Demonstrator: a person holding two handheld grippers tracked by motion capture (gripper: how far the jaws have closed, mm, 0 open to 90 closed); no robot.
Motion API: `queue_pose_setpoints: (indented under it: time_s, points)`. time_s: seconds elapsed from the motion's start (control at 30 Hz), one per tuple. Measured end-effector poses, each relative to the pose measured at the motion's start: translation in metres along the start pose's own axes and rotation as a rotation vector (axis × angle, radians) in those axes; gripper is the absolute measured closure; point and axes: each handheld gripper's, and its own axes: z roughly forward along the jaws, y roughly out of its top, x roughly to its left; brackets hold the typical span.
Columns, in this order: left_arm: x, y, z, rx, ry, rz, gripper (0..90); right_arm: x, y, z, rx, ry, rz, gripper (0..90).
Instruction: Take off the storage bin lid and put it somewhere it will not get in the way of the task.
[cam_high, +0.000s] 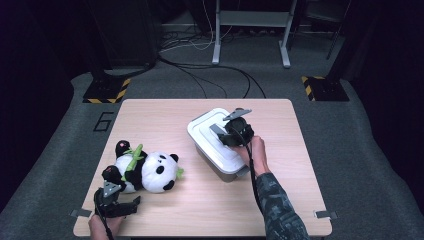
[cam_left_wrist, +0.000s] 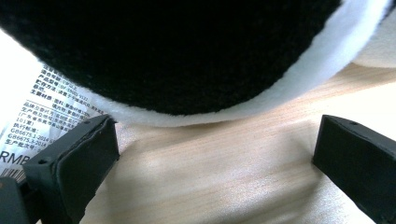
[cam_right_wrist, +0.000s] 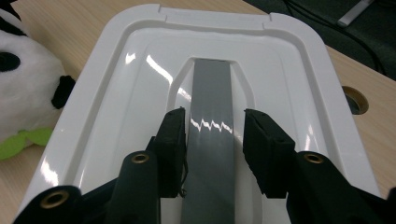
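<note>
A stuffed panda (cam_high: 145, 170) lies on its side at the front left of the wooden table (cam_high: 280, 200). My left gripper (cam_high: 121, 199) rests on the table just in front of it. In the left gripper view the left gripper (cam_left_wrist: 217, 127) stands open, with bare wood between the jaws and the panda's black and white plush (cam_left_wrist: 177, 56) just beyond their tips. A white lidded box (cam_high: 212, 142) sits mid-table. My right gripper (cam_high: 231, 131) is over its lid. Seen up close, the right gripper (cam_right_wrist: 214, 116) straddles the lid's grey handle (cam_right_wrist: 212, 88): the left pad is at its edge, and a thin gap shows at the right pad.
A printed sewn-in label (cam_left_wrist: 39, 116) hangs from the panda by the left jaw. A round cable hole (cam_right_wrist: 355, 99) is in the table beyond the box. Black cables (cam_high: 220, 75) and stand feet lie on the grey floor behind the table.
</note>
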Motion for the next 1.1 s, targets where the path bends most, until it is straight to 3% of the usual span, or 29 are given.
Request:
queue_pose_setpoints:
  time_s: [0.23,0.53,0.8,1.1]
  points:
    - [0.000,0.000,0.000,0.002,0.002,-0.001,0.0,-0.002,-0.001,0.001,-0.007,0.032,0.018,65.9]
    - [0.000,0.000,0.000,0.002,0.002,-0.003,0.0,0.000,0.000,-0.002,-0.020,0.011,0.030,66.8]
    - [0.000,0.000,-0.001,0.011,-0.003,0.003,0.0,-0.002,0.007,-0.019,-0.073,0.002,0.038,66.9]
    - [0.000,0.001,-0.001,0.015,-0.004,0.004,0.0,-0.008,0.012,-0.043,-0.096,-0.024,0.049,66.9]
